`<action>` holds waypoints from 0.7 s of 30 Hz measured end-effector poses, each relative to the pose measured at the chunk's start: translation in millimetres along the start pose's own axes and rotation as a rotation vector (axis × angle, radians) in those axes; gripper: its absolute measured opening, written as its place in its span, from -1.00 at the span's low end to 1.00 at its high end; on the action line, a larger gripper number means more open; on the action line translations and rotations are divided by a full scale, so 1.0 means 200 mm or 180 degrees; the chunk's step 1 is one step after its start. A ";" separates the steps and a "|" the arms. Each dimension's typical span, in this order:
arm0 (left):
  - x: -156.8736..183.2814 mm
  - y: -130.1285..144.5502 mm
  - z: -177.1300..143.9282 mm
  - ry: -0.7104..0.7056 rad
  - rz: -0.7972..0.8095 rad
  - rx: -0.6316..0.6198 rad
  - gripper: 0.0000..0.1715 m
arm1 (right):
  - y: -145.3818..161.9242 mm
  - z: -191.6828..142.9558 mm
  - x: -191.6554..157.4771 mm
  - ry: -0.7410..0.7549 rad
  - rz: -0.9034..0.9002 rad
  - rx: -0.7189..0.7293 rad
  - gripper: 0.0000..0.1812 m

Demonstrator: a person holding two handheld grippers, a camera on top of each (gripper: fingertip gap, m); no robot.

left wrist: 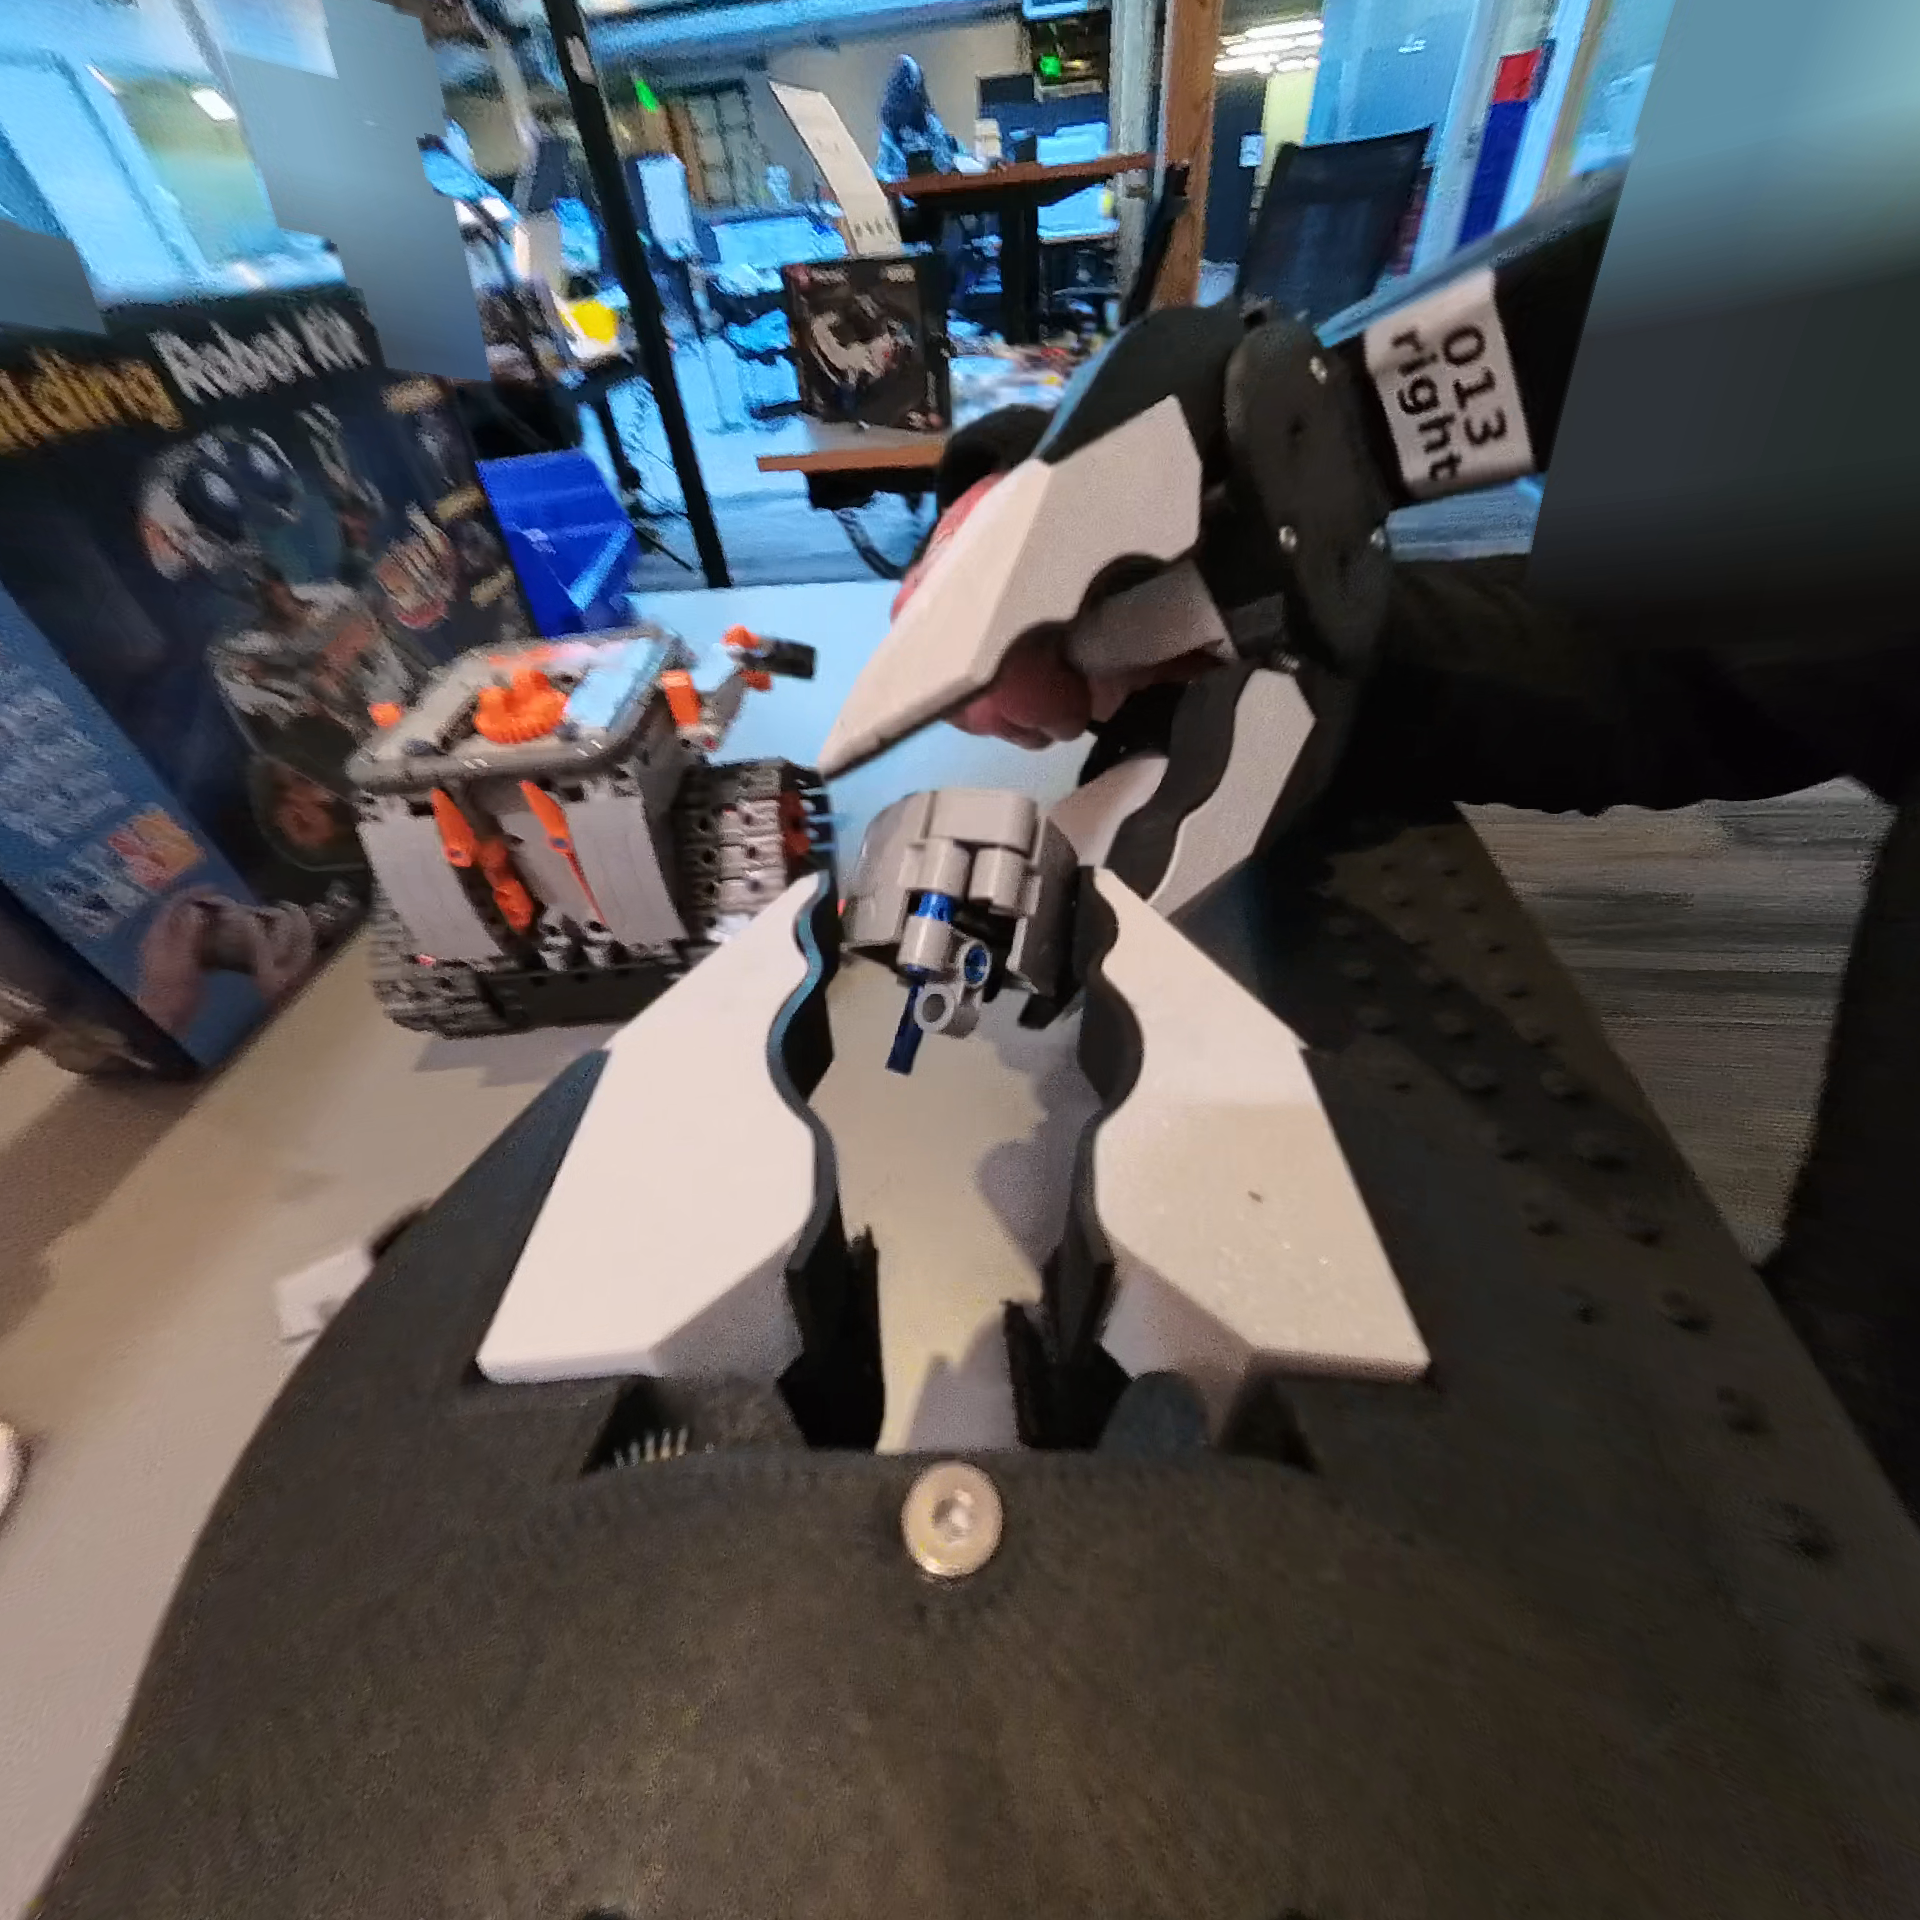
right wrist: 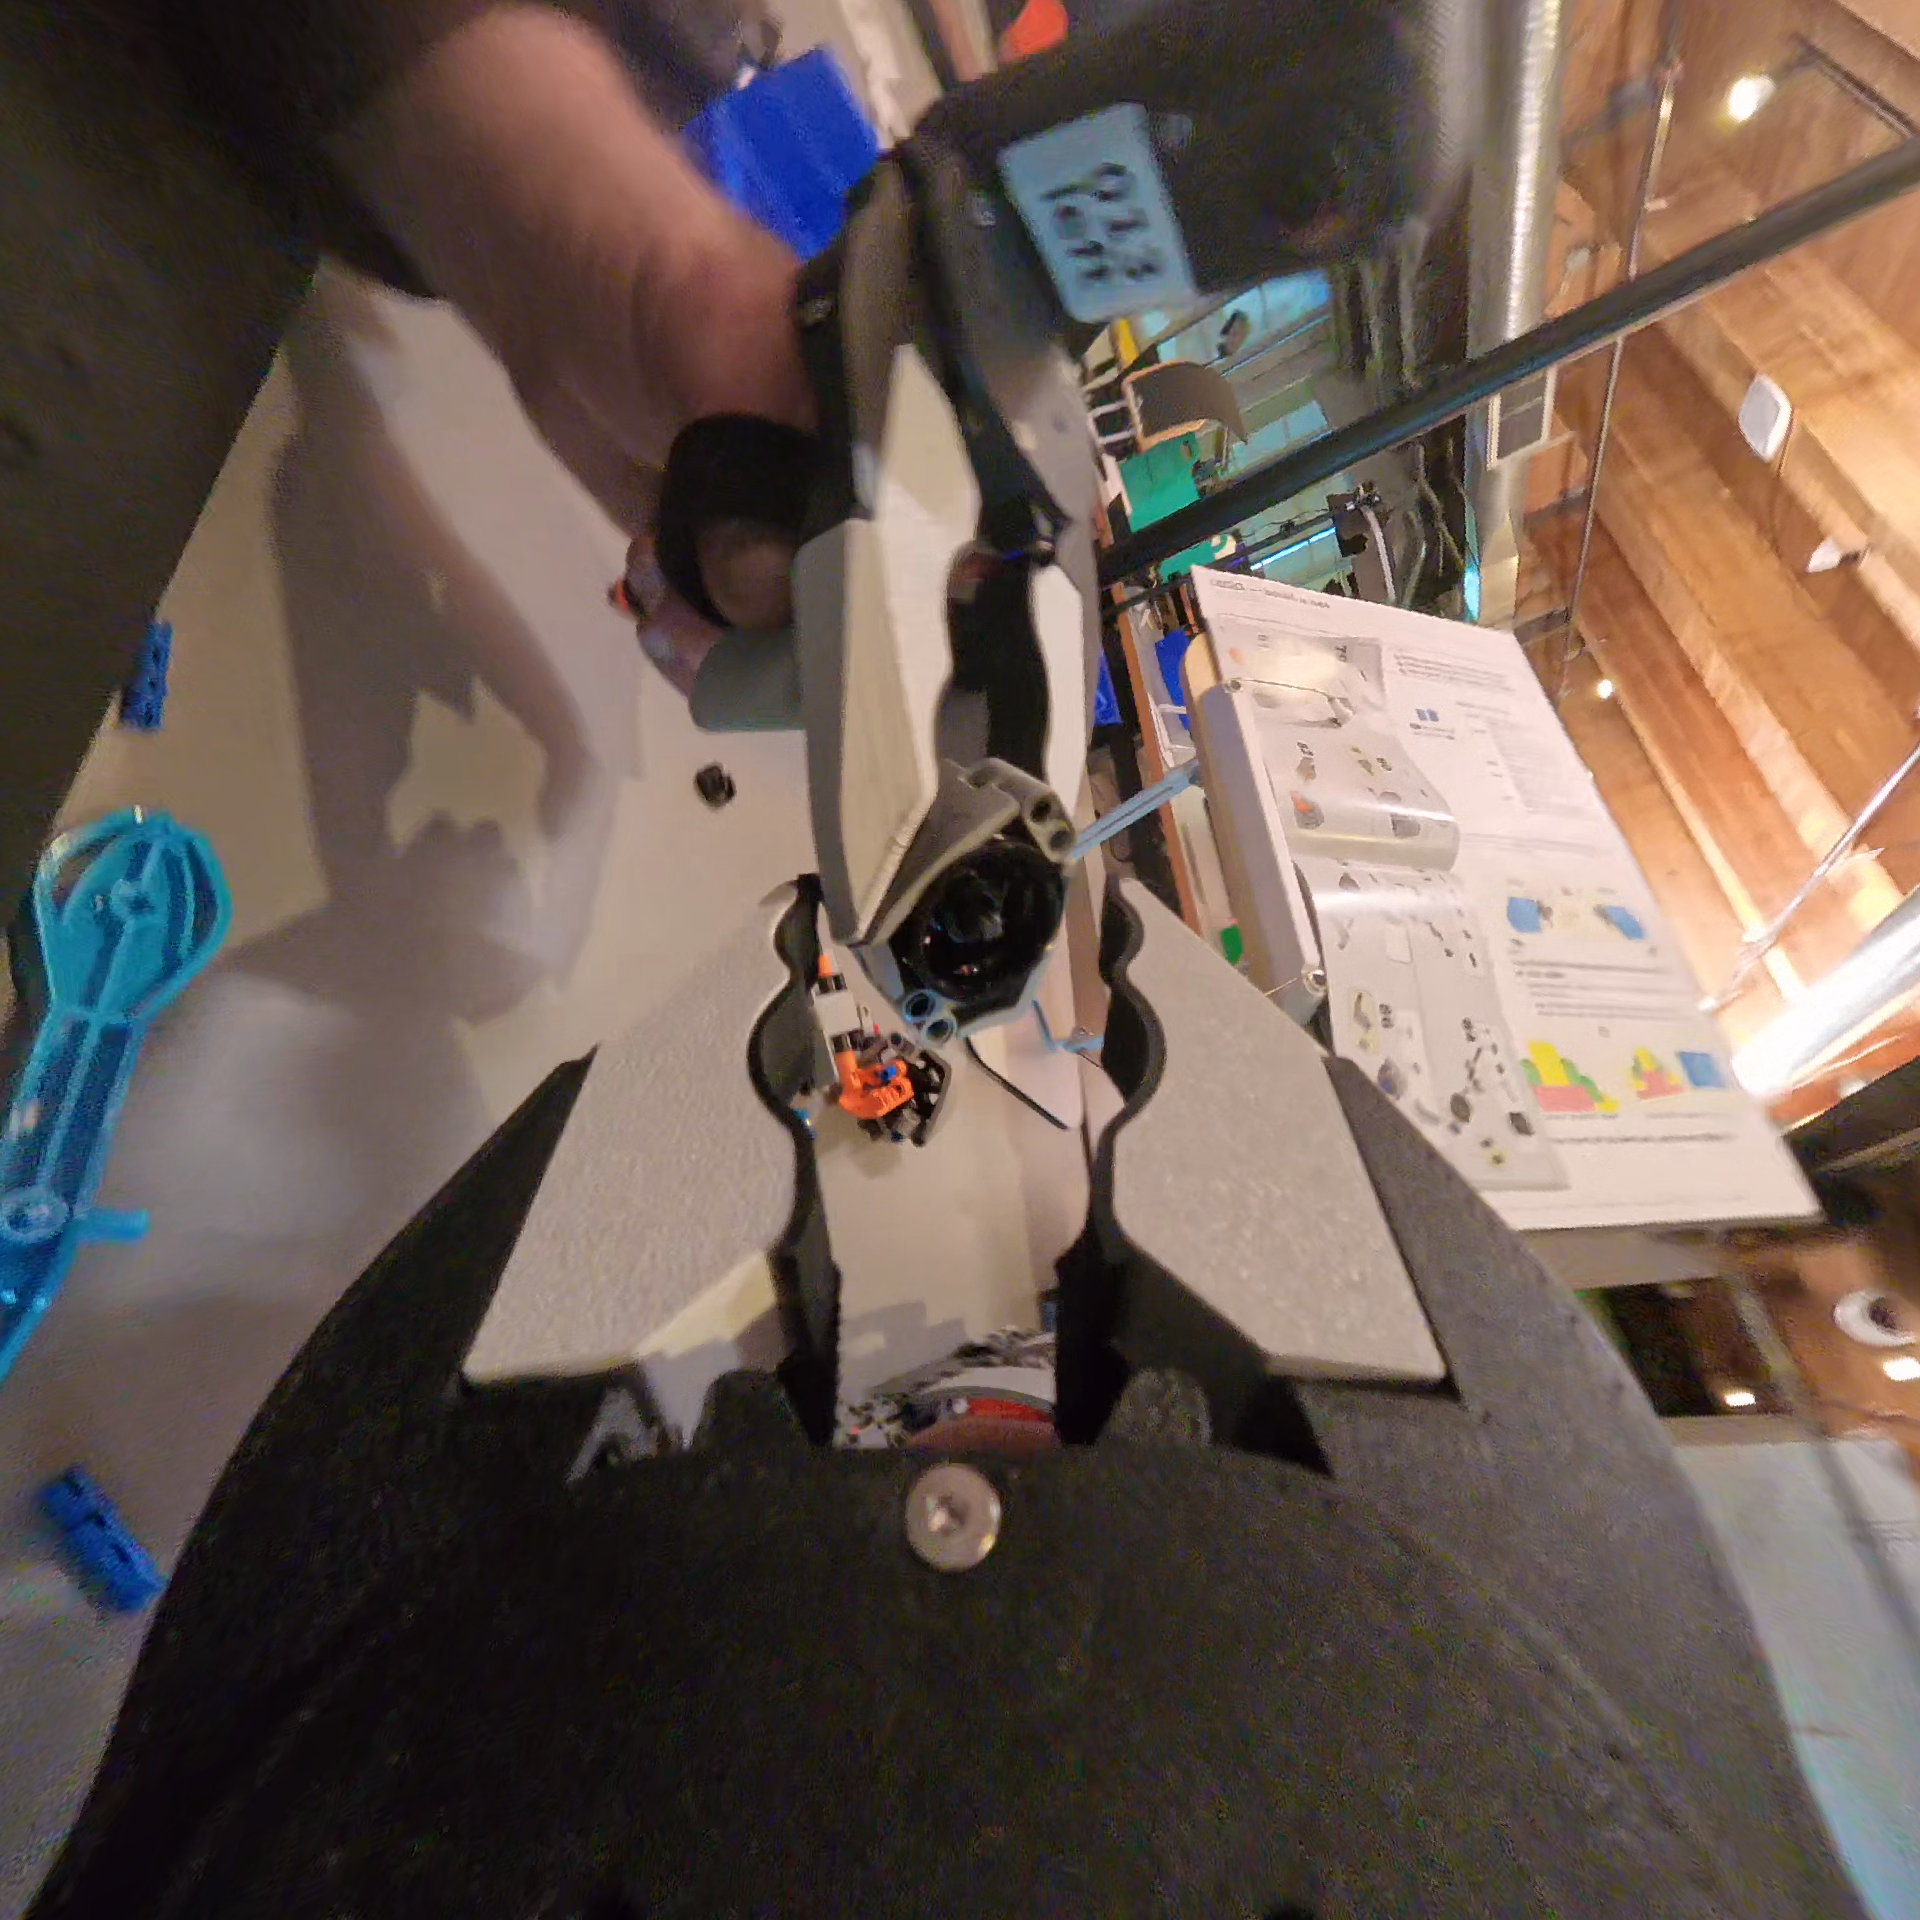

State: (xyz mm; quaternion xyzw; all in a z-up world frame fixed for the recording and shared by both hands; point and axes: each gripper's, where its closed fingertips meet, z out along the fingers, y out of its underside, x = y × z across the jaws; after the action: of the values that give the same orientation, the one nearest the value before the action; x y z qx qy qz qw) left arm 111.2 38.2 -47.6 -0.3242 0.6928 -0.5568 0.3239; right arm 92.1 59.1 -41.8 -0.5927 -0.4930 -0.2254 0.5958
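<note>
Two grippers meet over a white table. The left gripper has its jaws partly apart and clamped on a grey motor block, which sits between its fingertips, clear of the tabletop. In the left wrist view a blue axle with a grey connector sticks out of the block toward 6 o'clock.

The right gripper comes in from 2 o'clock in that view. Its jaws are spread wide, one finger above the block and one just beside it at 3 o'clock. I cannot tell whether either finger touches the block. In the right wrist view the block's dark round end faces the camera, framed between the right gripper's fingertips. A small orange-and-black assembly lies just past it at 7 o'clock.

At 10 o'clock from the block in the left wrist view, a grey-and-orange tracked model stands on the table. A dark printed box stands upright behind it, and a blue bin is farther back.

In the right wrist view an open instruction booklet is propped at 3 o'clock. A light-blue plastic tool lies at 9 o'clock, and loose blue bricks lie near 8 o'clock.
</note>
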 end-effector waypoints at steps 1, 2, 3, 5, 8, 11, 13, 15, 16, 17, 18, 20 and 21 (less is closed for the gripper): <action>-0.01 -0.03 -0.02 -0.0086 0.0114 0.0070 -0.51 | -0.01 -0.01 0.03 0.0002 0.0214 0.0071 -0.40; -0.02 -0.05 -0.03 -0.0180 0.0237 0.0135 -0.50 | -0.01 -0.02 0.04 -0.0035 0.0460 0.0151 -0.40; -0.02 -0.07 -0.04 -0.0295 0.0408 0.0149 -0.50 | -0.01 -0.02 0.05 -0.0132 0.0763 0.0227 -0.41; -0.02 -0.09 -0.05 -0.0511 0.0775 0.0131 -0.50 | -0.01 -0.01 0.03 -0.0417 0.1379 0.0355 -0.38; 0.01 -0.13 -0.06 -0.0640 0.1115 0.0157 -0.50 | -0.05 -0.02 0.01 -0.0656 0.1775 0.0605 -0.41; 0.04 -0.15 -0.07 -0.0526 0.1096 0.0246 -0.50 | -0.09 -0.03 0.01 -0.0662 0.1728 0.0749 -0.48; 0.05 -0.16 -0.07 -0.0426 0.1053 0.0292 -0.51 | -0.10 -0.04 0.01 -0.0665 0.1650 0.0782 -0.51; 0.06 -0.15 -0.07 -0.0371 0.1013 0.0305 -0.51 | -0.10 -0.05 0.01 -0.0652 0.1582 0.0757 -0.53; 0.06 -0.15 -0.07 -0.0351 0.1006 0.0288 -0.50 | -0.09 -0.05 0.01 -0.0640 0.1520 0.0726 -0.53; 0.06 -0.14 -0.07 -0.0317 0.0991 0.0266 -0.51 | -0.09 -0.05 0.00 -0.0620 0.1431 0.0681 -0.54; 0.06 -0.13 -0.07 -0.0292 0.0983 0.0235 -0.51 | -0.08 -0.04 0.00 -0.0597 0.1336 0.0623 -0.55; 0.06 -0.12 -0.07 -0.0242 0.0960 0.0185 -0.50 | -0.06 -0.04 -0.01 -0.0544 0.1170 0.0509 -0.57; 0.06 -0.11 -0.07 -0.0203 0.0931 0.0181 -0.50 | -0.05 -0.04 -0.01 -0.0512 0.1098 0.0460 -0.62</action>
State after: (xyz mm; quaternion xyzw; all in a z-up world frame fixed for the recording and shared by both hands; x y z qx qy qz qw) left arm 94.6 32.1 -24.1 -0.2281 0.7060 -0.5125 0.4324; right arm 85.3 49.7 -36.5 -0.6401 -0.4450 -0.0360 0.6252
